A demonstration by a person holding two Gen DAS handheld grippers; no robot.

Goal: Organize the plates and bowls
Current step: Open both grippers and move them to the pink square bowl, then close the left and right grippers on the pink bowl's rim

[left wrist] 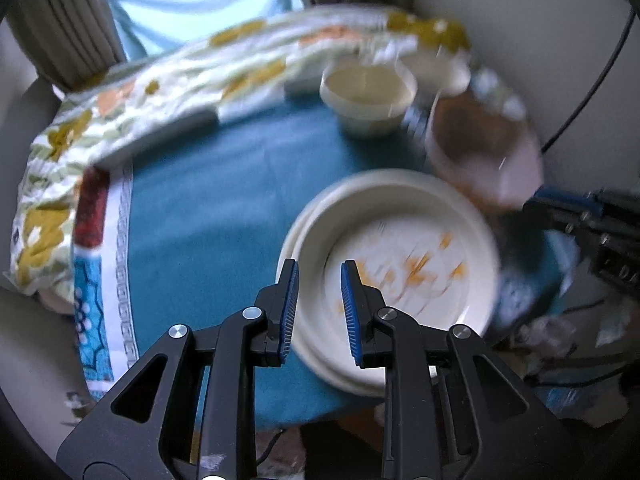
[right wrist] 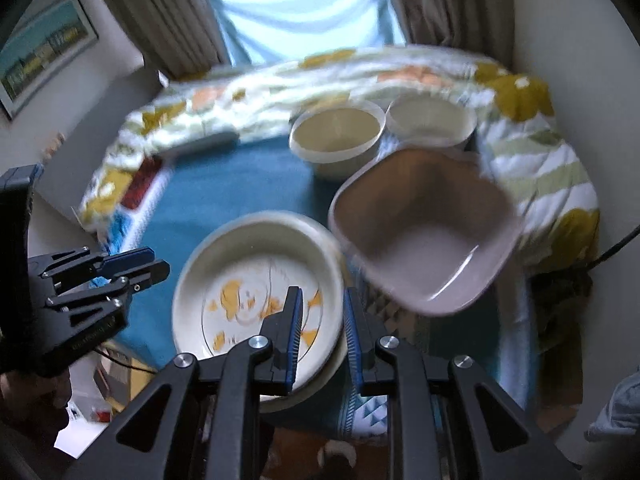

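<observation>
Narrowly parted, the left claw (left wrist: 316,308) is hanging in its own view over the near-left rim of the stacked plates (left wrist: 400,204), its blue pads gripping nothing. The two cream plates, the top one flecked with orange, are sitting by the near right edge of the teal cloth (left wrist: 220,200). Beyond them, towards the far right corner, a mauve square bowl (left wrist: 476,148) and a cream round bowl (left wrist: 368,96) are waiting, against the floral quilt (left wrist: 180,76). The right claw (left wrist: 534,200) is poking in from the right, closest to the mauve bowl.

Seen from the right wrist, the right claw (right wrist: 322,320) is showing a slim gap too, pinching nothing; the plates' (right wrist: 256,248) right rim is lining up with that gap but lying below it, blurred. The mauve bowl (right wrist: 424,232) is lying ahead and to the right, with the cream bowl (right wrist: 336,136) and a second pale bowl (right wrist: 432,120) further back. The left claw (right wrist: 160,262) is hovering at the plates' left side.

Judging from this, the plates lie under both claws, while the bowls are nearer the right one. A small line of lettering on the left claw's body is too blurred to read.
</observation>
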